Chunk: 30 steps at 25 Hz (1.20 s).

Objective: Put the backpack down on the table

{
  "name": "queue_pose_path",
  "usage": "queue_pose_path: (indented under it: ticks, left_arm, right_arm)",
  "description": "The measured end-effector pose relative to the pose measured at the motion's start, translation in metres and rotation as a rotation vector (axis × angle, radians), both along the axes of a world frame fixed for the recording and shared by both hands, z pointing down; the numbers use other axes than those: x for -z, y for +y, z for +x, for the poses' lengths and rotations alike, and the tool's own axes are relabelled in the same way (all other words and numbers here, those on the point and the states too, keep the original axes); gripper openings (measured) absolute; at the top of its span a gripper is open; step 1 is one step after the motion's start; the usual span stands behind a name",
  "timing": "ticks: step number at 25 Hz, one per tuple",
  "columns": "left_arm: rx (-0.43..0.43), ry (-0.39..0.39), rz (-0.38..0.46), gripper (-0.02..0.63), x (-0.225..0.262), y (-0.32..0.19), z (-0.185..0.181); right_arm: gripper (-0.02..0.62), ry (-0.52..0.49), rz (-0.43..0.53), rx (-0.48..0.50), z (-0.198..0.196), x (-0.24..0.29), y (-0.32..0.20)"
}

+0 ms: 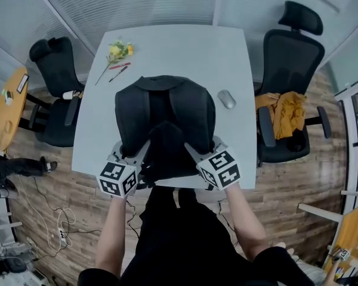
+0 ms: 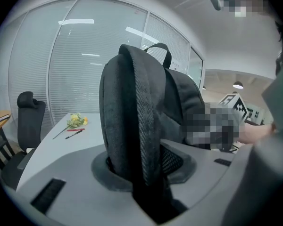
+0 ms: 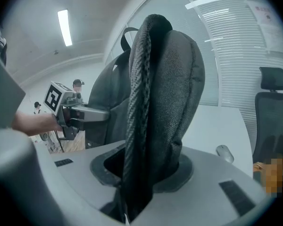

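The black backpack (image 1: pixel 164 109) stands upright over the near middle of the white desk (image 1: pixel 185 46), its back panel and straps facing the person. Its top handle is on the far side. The grippers and the bag's own bulk hide its base, so it cannot be told whether it touches the desk.

The left gripper (image 1: pixel 138 152) is clamped on the left strap (image 2: pixel 132 126). In the left gripper view the padded, mesh-edged strap runs up from between the jaws, which press on it from both sides. The right gripper (image 1: pixel 192 152) is closed on the right strap (image 3: pixel 165 102) in the same way, with the strap filling the gap between its jaws. Both grippers reach in from the near edge of the desk and point slightly downward. Their marker cubes sit just beyond that edge, one on each side of the bag.

On the far left of the desk lies a yellow flower (image 1: pixel 116 51), with a red pen (image 1: pixel 120 66) and a black pen (image 1: pixel 118 73) just beside it. A grey mouse (image 1: pixel 227 99) lies on the desk to the right of the backpack, near it but apart. A black office chair (image 1: pixel 56 82) stands at the left side of the desk. A second office chair (image 1: pixel 295 46) stands at the right, with a mustard garment (image 1: pixel 288 113) draped over its seat.
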State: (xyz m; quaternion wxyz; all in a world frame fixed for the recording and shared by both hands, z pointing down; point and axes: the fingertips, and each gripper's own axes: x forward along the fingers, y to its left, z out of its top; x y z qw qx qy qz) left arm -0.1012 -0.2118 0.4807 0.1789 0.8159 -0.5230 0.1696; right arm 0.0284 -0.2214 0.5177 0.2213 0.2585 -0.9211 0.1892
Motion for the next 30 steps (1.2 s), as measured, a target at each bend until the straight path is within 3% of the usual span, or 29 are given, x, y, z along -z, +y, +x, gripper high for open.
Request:
queue_pose_path:
  ticks: [21, 30]
  left_arm:
    - [-0.008, 0.035, -0.019, 0.137, -0.052, -0.047, -0.024]
    - [-0.025, 0.085, -0.031, 0.138, -0.072, -0.063, -0.036]
  right_arm:
    - [0.130, -0.004, -0.065, -0.053, -0.020, -0.039, -0.043]
    - [0.132, 0.058, -0.059, -0.075, -0.031, -0.054, -0.060]
